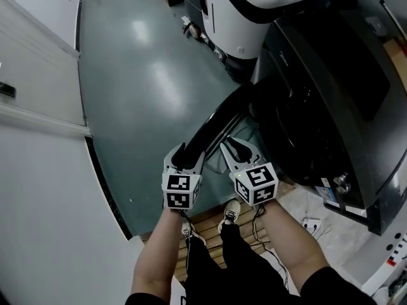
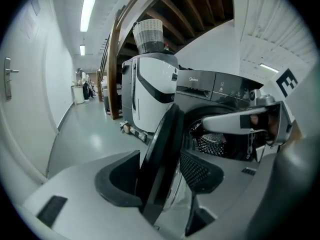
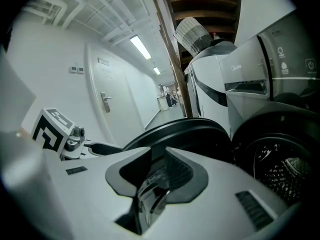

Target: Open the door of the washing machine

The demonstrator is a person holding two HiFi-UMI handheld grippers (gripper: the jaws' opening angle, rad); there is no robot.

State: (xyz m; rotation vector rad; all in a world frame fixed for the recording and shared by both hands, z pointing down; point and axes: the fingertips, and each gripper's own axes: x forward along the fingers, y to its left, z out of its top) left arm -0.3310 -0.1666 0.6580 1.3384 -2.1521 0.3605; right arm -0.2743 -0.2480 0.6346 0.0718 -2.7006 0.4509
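A dark front-loading washing machine (image 1: 331, 107) stands at the right with its round black door (image 1: 219, 122) swung out toward me. My left gripper (image 1: 186, 154) straddles the door's outer rim; in the left gripper view the rim (image 2: 167, 139) runs between the wide-set jaws of the left gripper (image 2: 160, 176), which stands open. My right gripper (image 1: 238, 152) is beside it on the door's inner side. In the right gripper view the right gripper (image 3: 157, 176) has its pads closed on the door's shiny inner edge (image 3: 150, 194). The perforated drum (image 3: 282, 171) shows through the opening.
A white appliance (image 1: 254, 18) stands just beyond the washer, with a woven basket (image 2: 149, 34) on top. A green floor (image 1: 146, 88) stretches left to a white wall (image 1: 38, 138). Below me are a wooden pallet (image 1: 203, 218), my shoes and a power strip (image 1: 311, 224).
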